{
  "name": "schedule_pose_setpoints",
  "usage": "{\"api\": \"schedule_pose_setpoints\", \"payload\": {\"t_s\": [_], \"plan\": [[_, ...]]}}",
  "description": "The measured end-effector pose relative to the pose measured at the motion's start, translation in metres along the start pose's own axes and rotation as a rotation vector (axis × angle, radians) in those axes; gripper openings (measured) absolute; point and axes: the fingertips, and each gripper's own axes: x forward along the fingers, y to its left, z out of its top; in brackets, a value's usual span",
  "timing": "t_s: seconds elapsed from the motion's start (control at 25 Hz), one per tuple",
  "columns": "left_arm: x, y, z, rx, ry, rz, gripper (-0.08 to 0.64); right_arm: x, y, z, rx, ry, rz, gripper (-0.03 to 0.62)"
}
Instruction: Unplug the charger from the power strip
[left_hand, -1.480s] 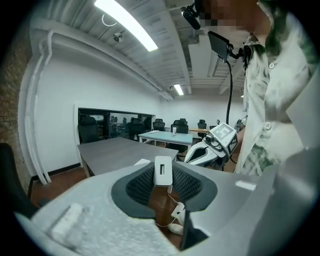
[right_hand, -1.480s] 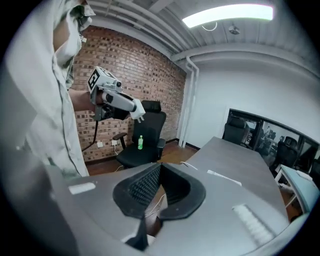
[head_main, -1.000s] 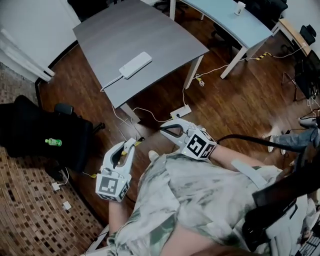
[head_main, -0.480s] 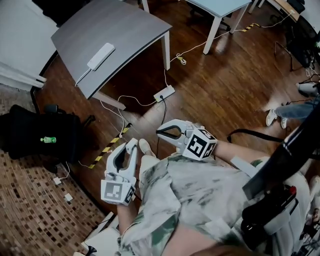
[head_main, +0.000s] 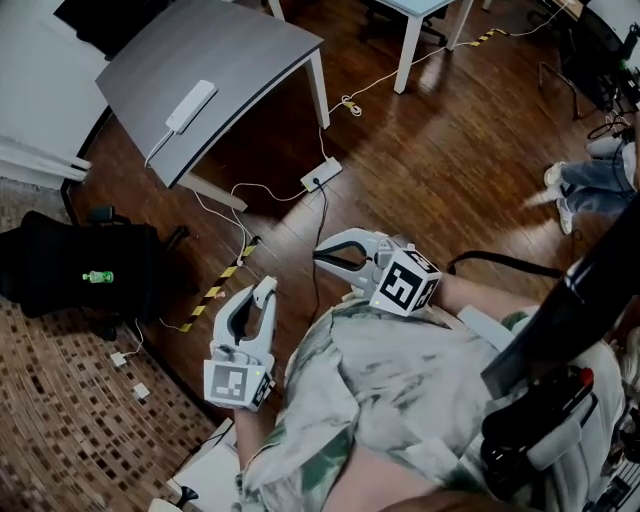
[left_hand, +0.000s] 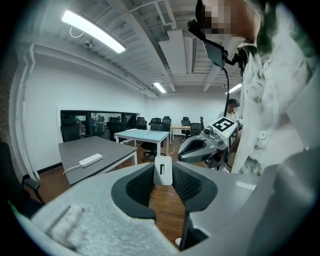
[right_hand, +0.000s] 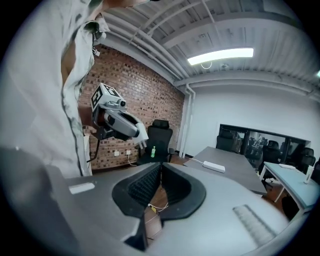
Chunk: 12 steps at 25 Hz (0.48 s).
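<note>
A small white charger (left_hand: 163, 170) sits between the pads of my left gripper (head_main: 263, 296), which is shut on it and held in front of my body. My right gripper (head_main: 320, 257) is beside it, its jaws shut with nothing between them; in the right gripper view the pads (right_hand: 161, 167) meet. The white power strip (head_main: 190, 106) lies on the grey table (head_main: 250, 50) far from both grippers, its cord trailing off the table's edge. The left gripper view shows that power strip (left_hand: 91, 160) on the table, and in the right gripper view the power strip (right_hand: 214, 166) appears too.
A second power strip (head_main: 321, 175) with cables lies on the wooden floor under the table. A black chair with a green bottle (head_main: 100, 277) stands at left on patterned carpet. Yellow-black tape (head_main: 215, 293) crosses the floor. Another person's legs (head_main: 590, 185) are at right.
The table and its power strip have drifted up and to the left as I backed away. Both grippers stay before my body, the left still shut on the charger.
</note>
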Motion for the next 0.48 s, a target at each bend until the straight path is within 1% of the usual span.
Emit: {"api": "schedule_pose_setpoints", "payload": {"t_s": [0.12,0.24,0.48], "plan": [[-0.021,-0.003,-0.010,0.001,-0.017,-0.010,0.110,0.002,0.020,0.012,-0.022,-0.015,-0.013,0.023],[-0.051,-0.002,-0.020,0.002,-0.028,-0.013,0.110,0.008,0.046,0.034,-0.003,-0.028,-0.021,0.033],[-0.116,0.004,-0.044,0.007,-0.034,-0.037,0.110,0.033,0.112,0.059,-0.016,-0.049,-0.027,0.040]]}}
